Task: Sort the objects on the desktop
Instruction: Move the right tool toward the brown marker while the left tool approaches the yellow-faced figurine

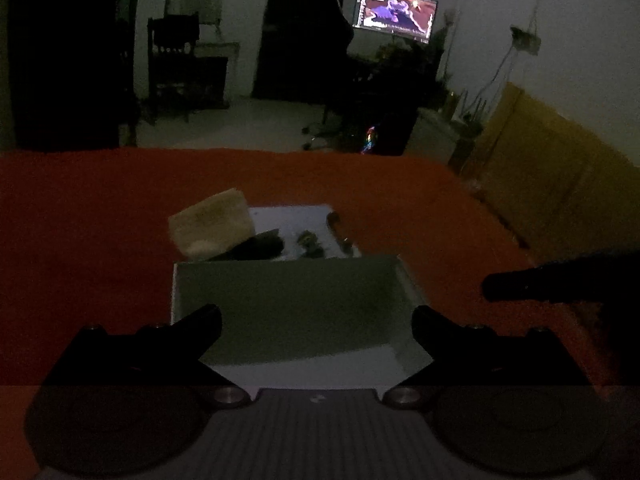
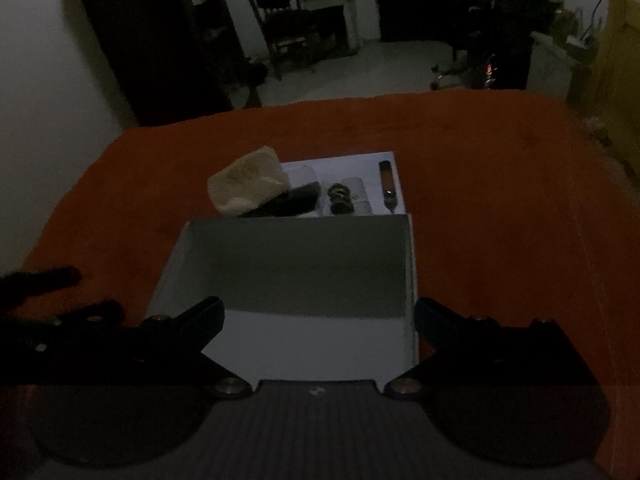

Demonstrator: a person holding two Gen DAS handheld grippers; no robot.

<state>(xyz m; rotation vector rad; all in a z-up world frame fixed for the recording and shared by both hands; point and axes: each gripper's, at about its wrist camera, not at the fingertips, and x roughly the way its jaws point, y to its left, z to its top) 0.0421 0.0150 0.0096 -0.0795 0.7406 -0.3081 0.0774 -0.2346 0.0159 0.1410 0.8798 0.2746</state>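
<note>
Sponge [image 2: 248, 186] looks light and squashy, best pinched across its short sides. Left gripper [image 1: 316, 320] and right gripper [image 2: 320, 312] both hover spread wide, empty, over the grey box [image 2: 296, 264].

Left gripper [image 1: 316, 320] hangs with jaws spread wide over an open white box [image 1: 288, 300], nothing between the fingers. Beyond the box's far wall, a white sheet [image 1: 296, 220] on the red tablecloth [image 1: 100, 220] carries a pale sponge [image 1: 212, 228], dark small items, indistinct in dim light, and a slim pen-like object [image 1: 339, 234]. A lit screen [image 1: 394, 14] hangs on the far wall.
</note>
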